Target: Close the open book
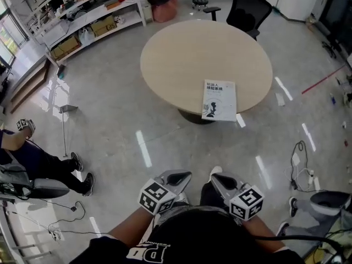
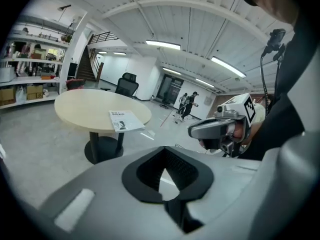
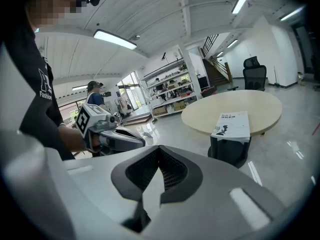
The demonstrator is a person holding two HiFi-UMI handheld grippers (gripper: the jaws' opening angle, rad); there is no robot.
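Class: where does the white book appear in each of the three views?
Head view: book right of centre.
Left gripper view: book left of centre.
Right gripper view: book right of centre.
Shared landmark: the round table under it.

A round table point(image 1: 187, 59) with a pale wood top stands on 1 dark central pedestal point(image 1: 193, 117) on the glossy grey floor point(image 1: 110, 109). Only 1 book point(image 1: 219, 99) lies on it, closed and cover up, its lower edge overhanging the near rim.
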